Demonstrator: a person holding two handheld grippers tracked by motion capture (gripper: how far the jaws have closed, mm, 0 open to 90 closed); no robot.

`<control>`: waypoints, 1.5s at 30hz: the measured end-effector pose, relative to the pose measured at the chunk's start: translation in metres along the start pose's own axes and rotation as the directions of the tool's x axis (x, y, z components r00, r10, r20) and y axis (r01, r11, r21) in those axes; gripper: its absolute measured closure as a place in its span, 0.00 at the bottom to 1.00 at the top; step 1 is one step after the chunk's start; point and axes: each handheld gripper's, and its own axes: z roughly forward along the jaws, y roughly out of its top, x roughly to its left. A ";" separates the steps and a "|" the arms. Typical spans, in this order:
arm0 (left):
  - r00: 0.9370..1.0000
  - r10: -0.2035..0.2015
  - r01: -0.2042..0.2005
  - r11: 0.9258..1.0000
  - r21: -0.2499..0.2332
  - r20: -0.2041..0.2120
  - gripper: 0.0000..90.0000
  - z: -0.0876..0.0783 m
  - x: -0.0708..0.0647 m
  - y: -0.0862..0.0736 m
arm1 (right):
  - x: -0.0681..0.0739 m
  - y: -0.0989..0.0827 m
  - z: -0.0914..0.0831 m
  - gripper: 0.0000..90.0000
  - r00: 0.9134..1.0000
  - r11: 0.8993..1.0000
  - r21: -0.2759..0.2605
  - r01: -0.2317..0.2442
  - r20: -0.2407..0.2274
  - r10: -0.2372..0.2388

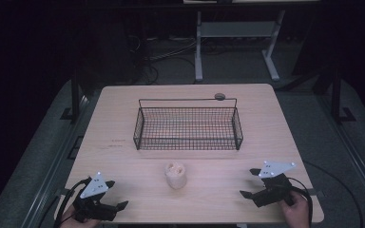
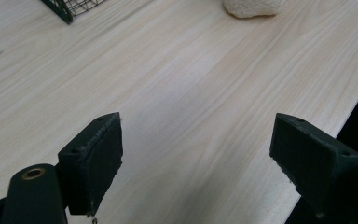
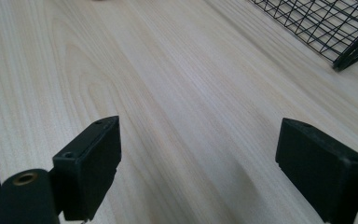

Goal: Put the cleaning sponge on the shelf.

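Two spread grippers rest at the near corners of a tabletop (image 1: 123, 118) with a wire basket and a pale lump between them.

The left gripper (image 1: 116, 206) sits at the near left corner, jaws wide apart with bare wood between them. A pale, lumpy object (image 1: 175, 175) stands near the middle of the near edge, just in front of the black wire basket (image 1: 188, 141) at the tabletop's centre. The right gripper (image 1: 250, 183) sits at the near right corner, jaws likewise wide apart and holding nothing.
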 end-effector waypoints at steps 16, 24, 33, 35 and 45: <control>0.996 0.081 -0.082 0.996 0.032 0.039 0.18 0.004 -0.006 0.026 | 0.000 0.000 -0.002 0.15 1.000 1.000 -0.010 -0.004 0.001 0.004; 0.992 0.109 -0.112 0.993 0.046 0.062 0.18 0.007 -0.009 0.039 | 0.001 -0.001 -0.003 0.15 1.000 1.000 -0.016 -0.009 -0.003 0.009; 0.986 0.140 -0.146 0.987 0.069 0.090 0.18 0.018 -0.016 0.056 | 0.001 -0.001 -0.005 0.15 1.000 1.000 -0.023 -0.007 -0.006 0.007; 0.984 0.149 -0.156 0.985 0.071 0.094 0.18 0.019 -0.017 0.060 | 0.001 -0.001 -0.005 0.15 1.000 1.000 -0.025 -0.009 -0.007 0.009; 0.978 0.175 -0.183 0.981 0.066 0.109 0.18 0.026 -0.021 0.078 | 0.002 0.000 -0.004 0.15 1.000 1.000 -0.029 -0.005 -0.011 0.005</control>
